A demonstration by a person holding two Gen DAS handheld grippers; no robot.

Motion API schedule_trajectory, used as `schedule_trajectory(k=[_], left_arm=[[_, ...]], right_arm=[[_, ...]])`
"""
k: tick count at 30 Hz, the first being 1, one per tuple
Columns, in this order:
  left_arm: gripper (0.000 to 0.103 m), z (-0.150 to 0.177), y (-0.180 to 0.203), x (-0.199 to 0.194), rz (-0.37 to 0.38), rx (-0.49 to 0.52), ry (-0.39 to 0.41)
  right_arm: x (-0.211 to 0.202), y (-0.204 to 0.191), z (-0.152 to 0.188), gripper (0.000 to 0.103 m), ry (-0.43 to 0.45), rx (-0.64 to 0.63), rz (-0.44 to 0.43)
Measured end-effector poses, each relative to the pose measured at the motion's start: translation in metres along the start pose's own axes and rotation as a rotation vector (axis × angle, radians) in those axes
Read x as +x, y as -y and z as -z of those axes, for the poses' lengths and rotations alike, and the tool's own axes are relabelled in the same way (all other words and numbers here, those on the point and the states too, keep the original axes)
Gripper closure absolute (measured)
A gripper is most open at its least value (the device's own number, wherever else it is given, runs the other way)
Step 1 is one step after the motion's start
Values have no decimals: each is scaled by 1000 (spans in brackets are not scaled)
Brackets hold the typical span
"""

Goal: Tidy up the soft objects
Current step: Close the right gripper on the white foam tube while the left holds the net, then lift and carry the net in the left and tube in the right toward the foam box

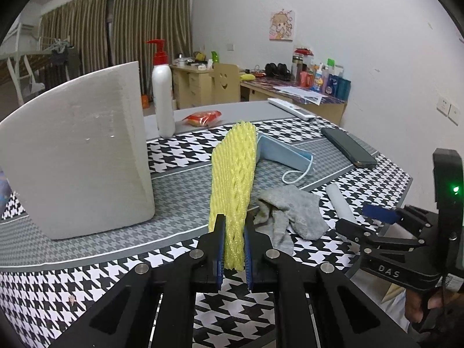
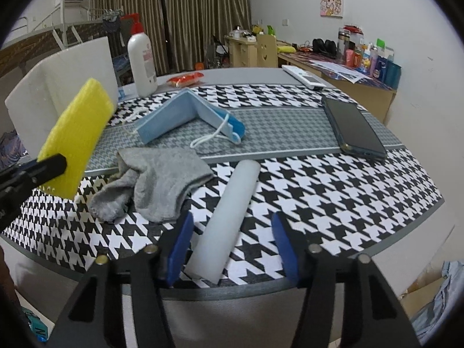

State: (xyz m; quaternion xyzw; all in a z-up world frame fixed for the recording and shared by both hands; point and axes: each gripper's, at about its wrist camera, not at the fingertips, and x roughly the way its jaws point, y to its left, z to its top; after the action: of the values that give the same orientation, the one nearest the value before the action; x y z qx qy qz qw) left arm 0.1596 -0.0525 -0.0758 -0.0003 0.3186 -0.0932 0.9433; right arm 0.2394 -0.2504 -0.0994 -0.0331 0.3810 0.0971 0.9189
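Right wrist view: we held the right gripper (image 2: pixel 232 246) low over the desk (image 2: pixel 333 191), jaws open and straddling the near end of the white foam roll (image 2: pixel 229 220), pads clear of it on both sides. The roll's long axis ran away from the jaws, roughly along their pointing line, so closing would pinch it across its width. Left wrist view: the left gripper (image 1: pixel 233 249) stood clamped on the yellow foam net (image 1: pixel 233 179), upright beside the grey sock (image 1: pixel 290 214).
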Motion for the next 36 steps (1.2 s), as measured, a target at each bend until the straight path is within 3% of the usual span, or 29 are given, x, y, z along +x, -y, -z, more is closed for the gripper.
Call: schedule_trajectory(k=[8, 10, 15, 24, 36], left_arm=[[91, 5, -3, -4, -5, 2, 24], [91, 6, -5, -5, -6, -1, 26], [91, 8, -7, -9, -1, -9, 25], [91, 10, -10, -14, -19, -9, 31], [91, 4, -6, -18, -14, 12, 38]], right_arm=[[1, -12, 1, 52, -7, -6, 64], [0, -16, 1, 65, -14, -2, 55], [-2, -17, 1, 76, -32, 11, 68], [-5, -10, -4, 85, -32, 29, 36], [-17, -3, -12, 85, 4, 46, 8]])
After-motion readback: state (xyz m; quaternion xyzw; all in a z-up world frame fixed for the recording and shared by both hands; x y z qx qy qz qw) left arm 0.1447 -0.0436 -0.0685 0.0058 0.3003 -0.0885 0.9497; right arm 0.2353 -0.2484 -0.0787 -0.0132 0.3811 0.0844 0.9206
